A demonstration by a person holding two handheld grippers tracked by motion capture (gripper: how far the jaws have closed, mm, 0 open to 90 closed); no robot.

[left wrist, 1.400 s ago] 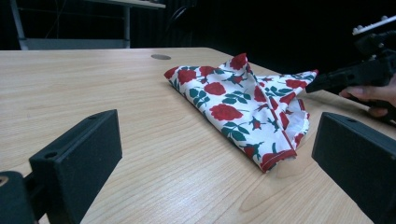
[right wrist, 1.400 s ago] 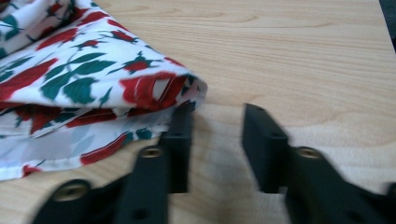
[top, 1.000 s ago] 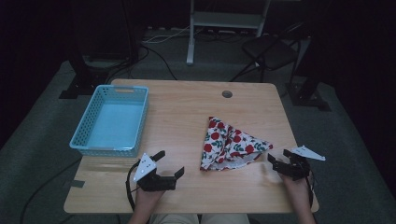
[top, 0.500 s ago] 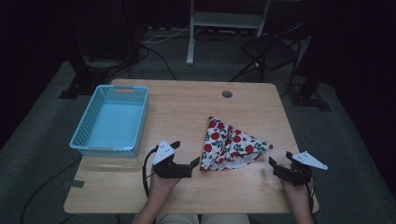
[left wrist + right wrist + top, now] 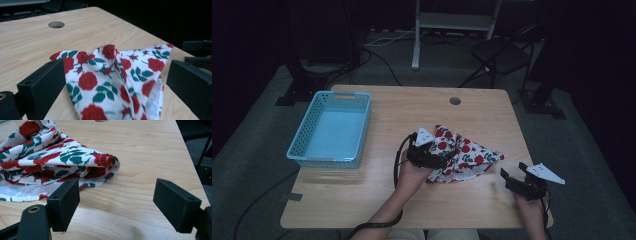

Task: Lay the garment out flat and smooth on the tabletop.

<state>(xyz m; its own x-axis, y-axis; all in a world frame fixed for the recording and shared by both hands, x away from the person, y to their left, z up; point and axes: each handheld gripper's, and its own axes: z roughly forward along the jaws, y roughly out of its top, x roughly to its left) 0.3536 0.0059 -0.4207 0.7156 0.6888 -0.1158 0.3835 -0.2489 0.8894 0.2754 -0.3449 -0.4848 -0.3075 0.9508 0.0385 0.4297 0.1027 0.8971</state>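
Cloth (image 5: 464, 155) with a red rose print lies crumpled and loosely folded on the bench (image 5: 377, 200), right of centre and toward the near edge. Reading left to right, the blue basket (image 5: 299, 137) stands at the left edge of the bench, well apart from the cloth. The left gripper (image 5: 428, 156) sits at the cloth's left edge; in the left gripper view its jaws are spread, with the raised fold of the cloth (image 5: 110, 80) between them, and the pads do not press on it. The right gripper (image 5: 517, 181) rests near the front right corner, just beside the cloth's right point; in the right gripper view its jaws are spread over bare wood, with the folded hem of the cloth (image 5: 65, 162) ahead and to one side. Judged risks: if the left jaws close at this position, they may catch only the top layer of the fold, so the lower layers would slide out and the bundle would open as it is lifted. A closing on the loose ridge may also drag the cloth across the bench toward the right gripper instead of gripping it. Compared with the earlier frames, the left gripper has moved from bare bench near the front edge up and rightward onto the cloth. The right gripper has hardly shifted, and the cloth and basket lie as before.
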